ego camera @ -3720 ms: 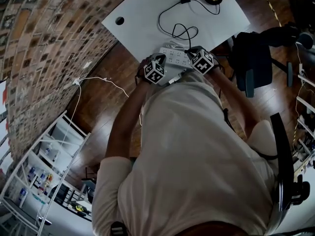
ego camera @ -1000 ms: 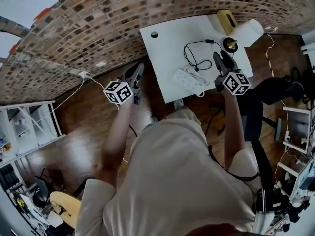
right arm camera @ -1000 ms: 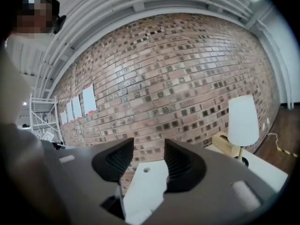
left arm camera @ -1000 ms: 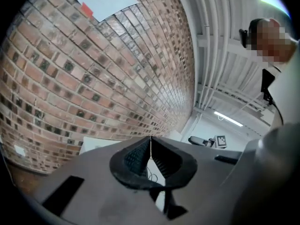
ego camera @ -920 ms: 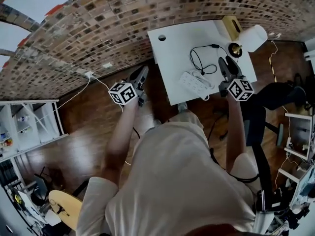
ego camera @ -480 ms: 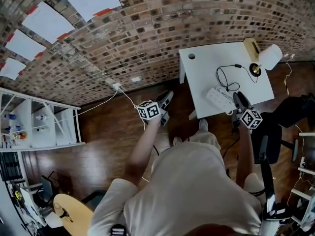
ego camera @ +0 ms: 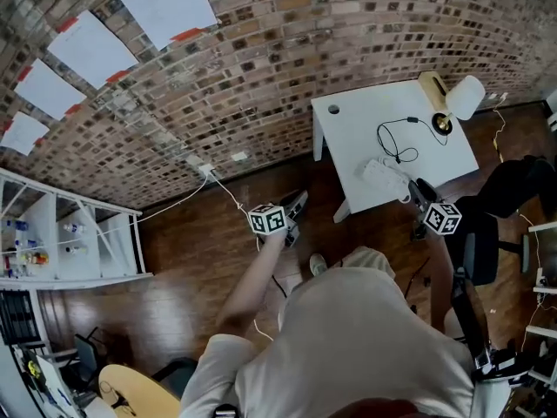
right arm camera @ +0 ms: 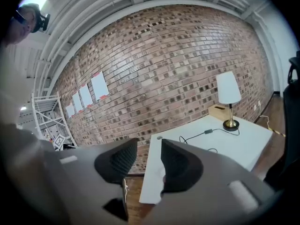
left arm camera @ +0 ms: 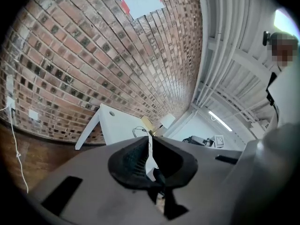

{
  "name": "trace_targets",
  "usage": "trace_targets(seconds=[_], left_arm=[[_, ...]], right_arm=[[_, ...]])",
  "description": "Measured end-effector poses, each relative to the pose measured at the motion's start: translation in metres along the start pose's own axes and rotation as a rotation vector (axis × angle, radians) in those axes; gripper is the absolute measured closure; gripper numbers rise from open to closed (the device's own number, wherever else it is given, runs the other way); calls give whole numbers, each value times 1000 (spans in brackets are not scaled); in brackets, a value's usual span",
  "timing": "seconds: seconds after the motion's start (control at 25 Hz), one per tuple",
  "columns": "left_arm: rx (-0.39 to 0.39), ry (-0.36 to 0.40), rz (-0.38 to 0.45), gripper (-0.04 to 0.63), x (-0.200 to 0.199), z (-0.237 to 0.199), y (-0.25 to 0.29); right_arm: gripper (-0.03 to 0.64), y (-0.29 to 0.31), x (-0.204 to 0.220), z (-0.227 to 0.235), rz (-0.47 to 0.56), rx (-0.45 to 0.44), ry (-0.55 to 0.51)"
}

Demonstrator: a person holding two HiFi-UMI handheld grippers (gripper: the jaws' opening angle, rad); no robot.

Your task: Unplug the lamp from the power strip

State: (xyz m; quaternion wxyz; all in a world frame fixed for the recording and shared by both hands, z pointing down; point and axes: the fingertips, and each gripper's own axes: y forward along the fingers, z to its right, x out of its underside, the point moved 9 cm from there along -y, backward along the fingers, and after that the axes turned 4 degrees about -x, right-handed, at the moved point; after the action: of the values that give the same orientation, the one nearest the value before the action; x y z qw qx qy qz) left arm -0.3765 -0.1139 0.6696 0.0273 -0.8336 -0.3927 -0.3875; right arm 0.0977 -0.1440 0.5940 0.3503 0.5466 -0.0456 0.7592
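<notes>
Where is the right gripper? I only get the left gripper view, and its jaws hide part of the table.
Observer: In the head view the right gripper sits at the table's near edge, next to the white power strip.
Operator: Is it gripping anything?
Observer: No. Its own view shows the jaws apart, though they have just been closing, with nothing between them.
Operator: And the lamp?
Observer: The lamp stands at the far corner, its black cord lying loose on the tabletop; whether it's plugged in I cannot tell.
</notes>
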Motion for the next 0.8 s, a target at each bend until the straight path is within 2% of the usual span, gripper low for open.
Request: trace_targets(seconds=[0.16, 0.24, 0.28, 0.36, 0.44, 0.52, 0.68, 0.8], left_arm=[[4, 25, -13, 581, 14, 19, -11], [-1, 44, -8, 581, 17, 27, -16], [-3, 53, -12, 581, 20, 30, -19], [-9, 64, -49, 581, 41, 38, -28], [-21, 69, -102, 581, 73, 55, -43], [-33, 81, -128, 581, 88, 73, -55], [-57, 112, -71, 581, 84, 104, -57], [-80, 101, -12, 581, 106, 136, -56]], right_arm=[[476, -5, 6, 3, -17, -27, 12], [528, 0, 2, 2, -26, -72, 21], [531, 3, 1, -1, -28, -101, 21], [531, -2, 8, -6, -45, -136, 10], [532, -25, 21, -8, -84, -140, -4], [532, -48, 21, -6, -102, -141, -13], [532, -95, 3, 2, -75, -148, -42], [534, -141, 14, 12, -81, -140, -63]])
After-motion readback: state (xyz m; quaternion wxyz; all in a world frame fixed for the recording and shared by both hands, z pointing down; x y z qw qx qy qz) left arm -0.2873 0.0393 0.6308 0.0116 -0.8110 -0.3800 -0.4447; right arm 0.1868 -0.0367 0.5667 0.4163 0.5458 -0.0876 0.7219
